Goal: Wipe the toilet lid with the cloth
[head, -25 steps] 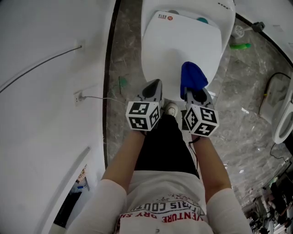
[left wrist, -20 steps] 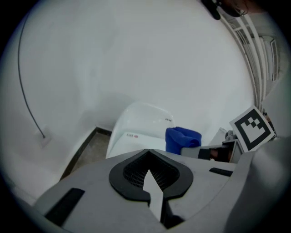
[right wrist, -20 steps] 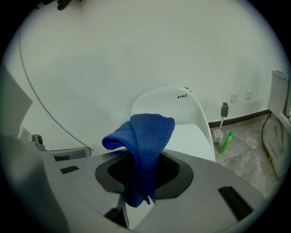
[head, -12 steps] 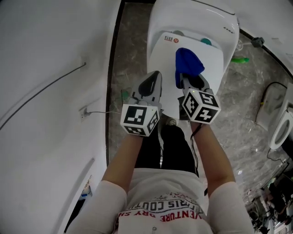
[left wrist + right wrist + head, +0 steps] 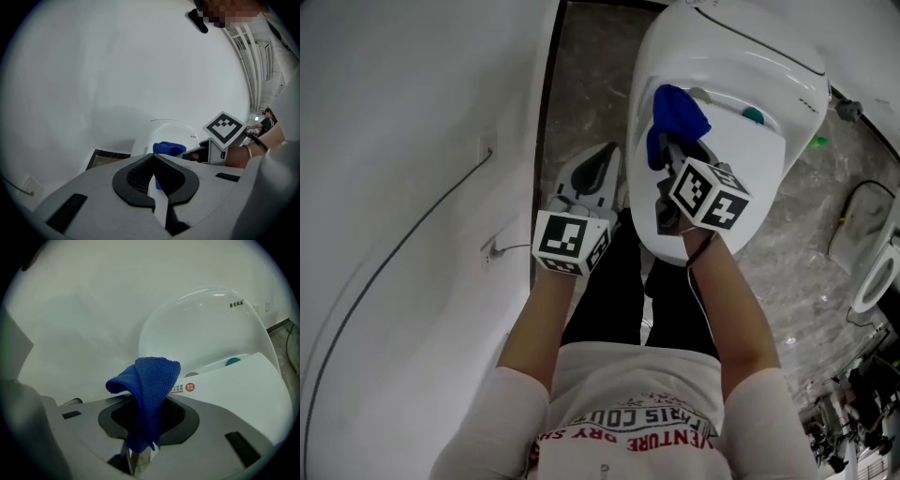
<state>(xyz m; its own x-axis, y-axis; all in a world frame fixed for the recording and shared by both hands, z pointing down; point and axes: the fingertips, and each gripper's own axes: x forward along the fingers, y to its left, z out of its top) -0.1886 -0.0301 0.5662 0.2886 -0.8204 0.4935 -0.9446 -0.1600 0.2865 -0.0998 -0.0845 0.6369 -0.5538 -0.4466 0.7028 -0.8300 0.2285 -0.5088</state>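
1. The right gripper (image 5: pixel 674 152) is clamped on a blue cloth (image 5: pixel 675 118). Its jaws pinch the lower folds, and the free end flops over above them.
2. The cloth sits over the far end of the closed toilet lid (image 5: pixel 742 180), close to the hinge and the small red label. I cannot tell whether the fabric is pressing on the lid or just above it.
3. The left gripper (image 5: pixel 602 165) has its jaws together with nothing between them. It hangs left of the toilet, over the grey floor (image 5: pixel 581 84) beside the white wall (image 5: pixel 412 141), apart from the lid.
4. The step in hand looks like the start of a wiping stroke at the lid's far end.
5. The next move likely calls for pressing the cloth flat on the lid. It would then be drawn toward the near edge with the grip kept firm, so the fabric does not slip out.
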